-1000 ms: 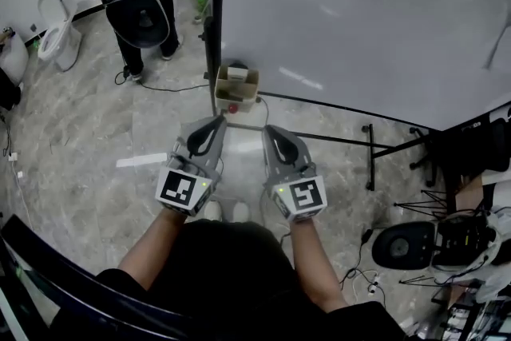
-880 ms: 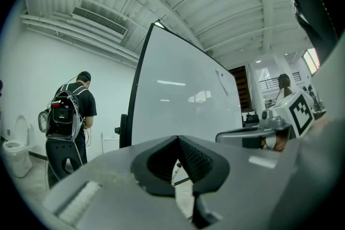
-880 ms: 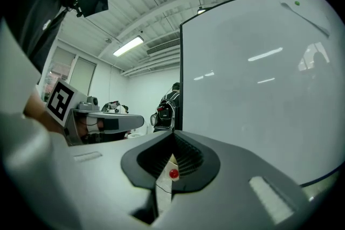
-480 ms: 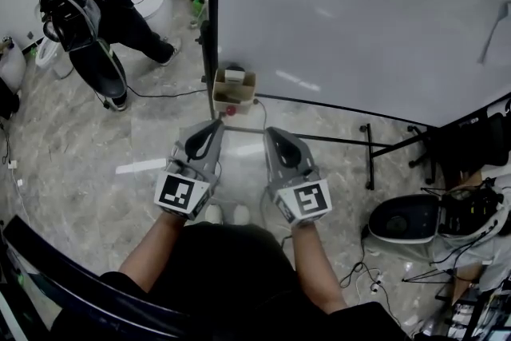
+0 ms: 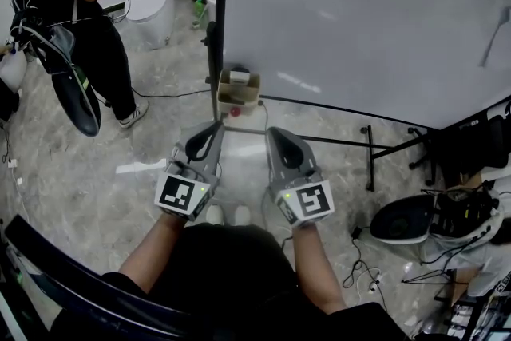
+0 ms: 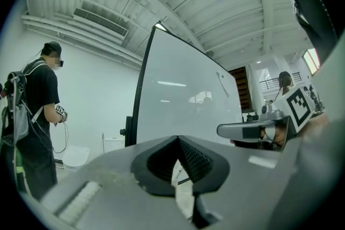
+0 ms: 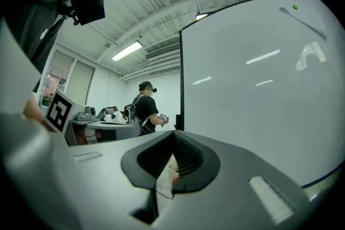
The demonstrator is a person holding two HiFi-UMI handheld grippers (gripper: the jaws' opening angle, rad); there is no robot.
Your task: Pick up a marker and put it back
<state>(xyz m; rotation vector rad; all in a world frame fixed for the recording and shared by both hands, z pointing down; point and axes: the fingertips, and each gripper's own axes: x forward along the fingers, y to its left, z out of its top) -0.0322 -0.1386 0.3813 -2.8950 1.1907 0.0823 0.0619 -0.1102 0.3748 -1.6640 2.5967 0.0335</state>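
A big whiteboard (image 5: 359, 12) stands ahead of me. On its far right lies a thin dark stick (image 5: 493, 34), perhaps a marker; it shows again in the right gripper view (image 7: 303, 22). A small cardboard box (image 5: 238, 88) hangs at the board's lower left corner, with a red thing (image 5: 234, 111) below it. My left gripper (image 5: 217, 124) and right gripper (image 5: 274, 131) are held side by side at waist height, pointing at the box and short of it. In each gripper view the jaws meet at the tip, left gripper (image 6: 177, 138) and right gripper (image 7: 173, 132), with nothing between them.
A person in black with a backpack (image 5: 72, 20) stands at the back left beside a white fixture (image 5: 152, 4). The board's stand leg (image 5: 369, 156) crosses the marble floor. A black-and-white device (image 5: 407, 224) and cables lie at the right. A dark curved bar (image 5: 48, 267) is at my lower left.
The person in black has walked from beside the board to the far left. Both grippers have hardly moved and stay shut.
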